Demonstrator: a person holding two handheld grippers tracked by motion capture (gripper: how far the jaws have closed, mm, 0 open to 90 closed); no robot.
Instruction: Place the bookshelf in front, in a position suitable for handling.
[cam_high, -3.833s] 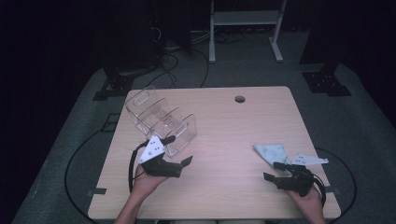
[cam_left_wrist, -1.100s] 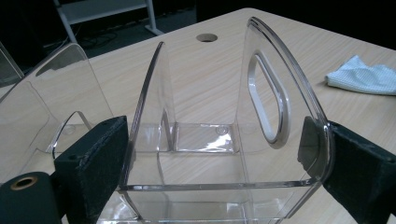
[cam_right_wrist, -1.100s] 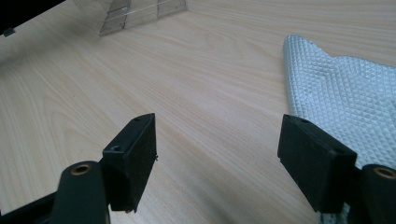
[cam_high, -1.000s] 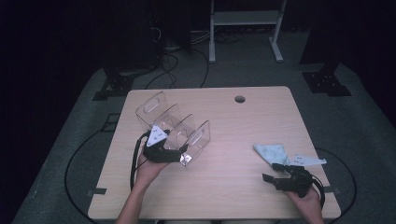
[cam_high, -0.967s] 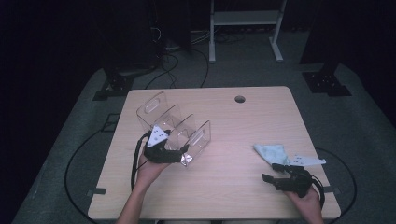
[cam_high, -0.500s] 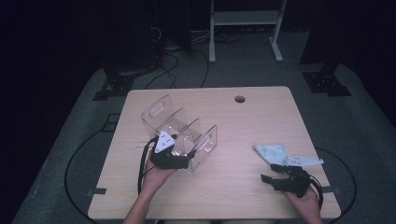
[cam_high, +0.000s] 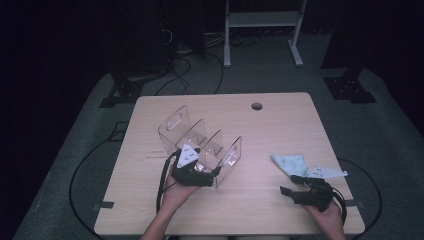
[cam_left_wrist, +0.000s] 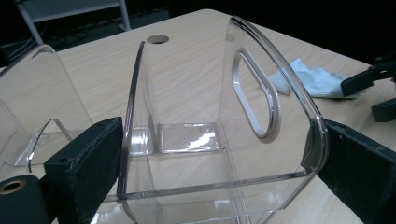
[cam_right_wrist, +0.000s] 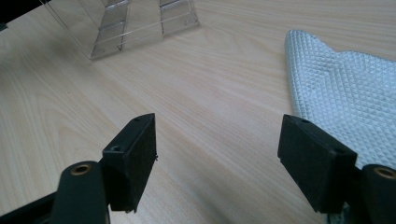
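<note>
A clear acrylic organizer (cam_high: 186, 131) with several upright dividers stands on the wooden table (cam_high: 270, 125), left of centre. My left gripper (cam_high: 212, 175) straddles its near end section (cam_left_wrist: 252, 93). Both pads lie against the outer walls, and the jaws have just been opening a little with that section between them. A pale blue quilted cloth (cam_high: 292, 162) lies at the right. My right gripper (cam_high: 291, 184) hovers low just in front of it, open with nothing between its pads (cam_right_wrist: 133, 158); the cloth (cam_right_wrist: 345, 93) lies beside its right pad.
A round cable hole (cam_high: 257, 106) sits near the table's far edge. The right gripper's tips (cam_left_wrist: 373, 93) show past the cloth (cam_left_wrist: 313, 79) in the left gripper view. Bare wood lies between organizer (cam_right_wrist: 140, 23) and cloth. Dark floor with cables surrounds the table.
My left gripper and the organizer have slid to the right, toward the table's middle. The right gripper and the cloth have stayed where they were.
</note>
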